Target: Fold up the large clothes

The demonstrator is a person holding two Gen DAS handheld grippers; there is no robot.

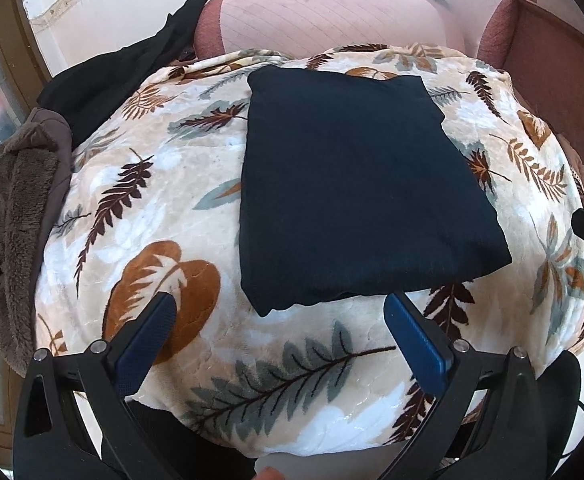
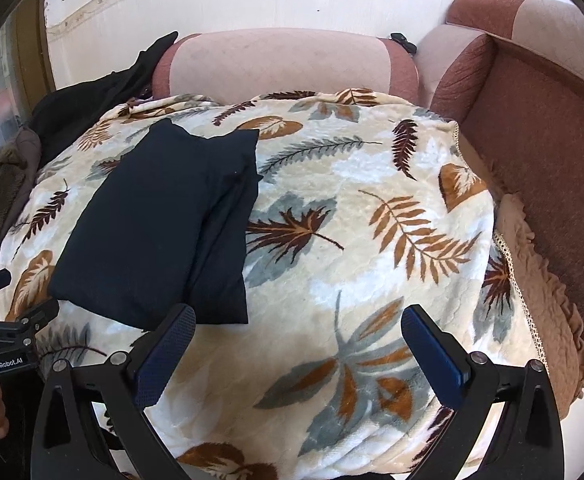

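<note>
The folded garment [image 1: 356, 184] is seen straight ahead of the left gripper [image 1: 279, 312], its near edge lying just beyond the fingertips and partly between them, so the left gripper is judged the nearer of the two. From the right gripper [image 2: 298, 326] the garment [image 2: 163, 224] lies ahead and off to the left, with only its near right corner close to the left finger [image 2: 167, 352]. The long axis of the bundle is seen to run away from both grippers, toward the sofa back [image 1: 324, 16]. Both grippers are held with jaws spread wide and nothing between the pads; neither is touching the cloth. The garment is dark navy, folded into a compact, thick rectangle with several layers visible along its right side in the right wrist view, where one lower layer sticks out past the top fold. It rests flat on a leaf-print blanket [image 1: 139, 208], nearer its far left part. The fold is judged to be essentially complete. A brown fleece item [image 1: 7, 216] and black clothing [image 1: 123, 68] are piled at the left, apart from the bundle.
</note>
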